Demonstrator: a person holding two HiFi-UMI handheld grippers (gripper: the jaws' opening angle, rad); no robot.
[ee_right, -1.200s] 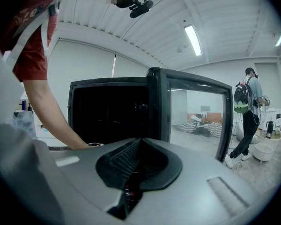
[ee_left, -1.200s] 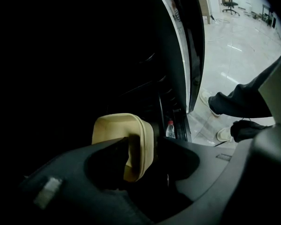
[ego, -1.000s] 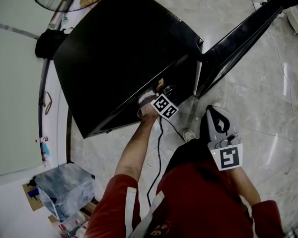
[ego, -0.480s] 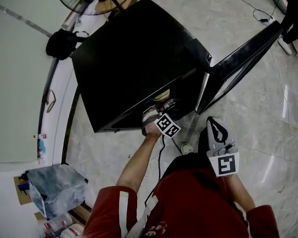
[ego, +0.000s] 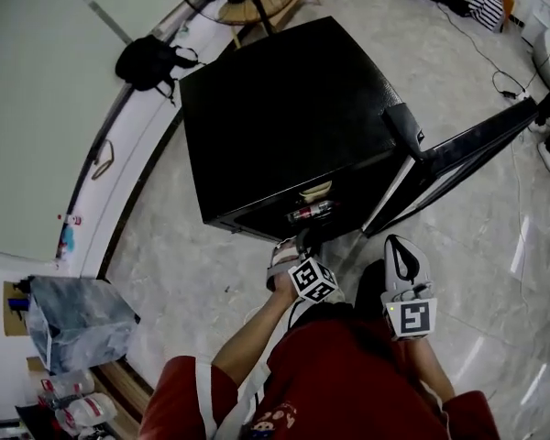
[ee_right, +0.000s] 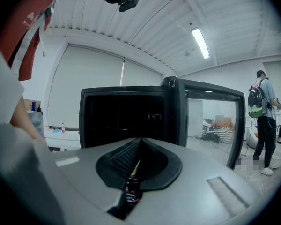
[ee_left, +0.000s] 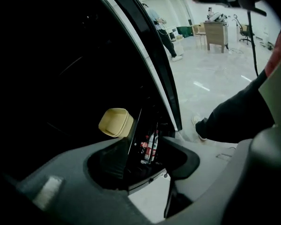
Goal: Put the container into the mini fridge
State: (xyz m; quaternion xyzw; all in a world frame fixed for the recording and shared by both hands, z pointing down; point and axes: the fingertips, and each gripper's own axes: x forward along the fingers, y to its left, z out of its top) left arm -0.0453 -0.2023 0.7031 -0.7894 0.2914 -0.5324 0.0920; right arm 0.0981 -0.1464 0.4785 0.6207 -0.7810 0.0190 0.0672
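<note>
Head view: a person is standing over a black mini fridge whose door is swinging wide open to the person's right, with both grippers hanging low in front of the opening.
Container: the beige container is sitting inside the fridge at the front of a shelf, with bottles lying just below it; nothing is touching it.
Left gripper: the left gripper is hovering just outside the opening, its fingers standing wide apart and holding nothing.
Left gripper view: the container is showing ahead of the left gripper and off to the upper left of its fingers, deeper in the dark interior; the red-labelled bottles are showing straight through the gap.
Right gripper: the right gripper is hanging by the person's knee, its fingers pressing together on nothing, well apart from the container.
Right gripper view: the right gripper is pointing at the fridge from farther back, with the open door standing at the right.
Key relation: the left gripper is lying much nearer the container, while the right one is lying nearer the door.
Task stage: the placing is looking done, judging by the free container; shutting the door is probably remaining.
</note>
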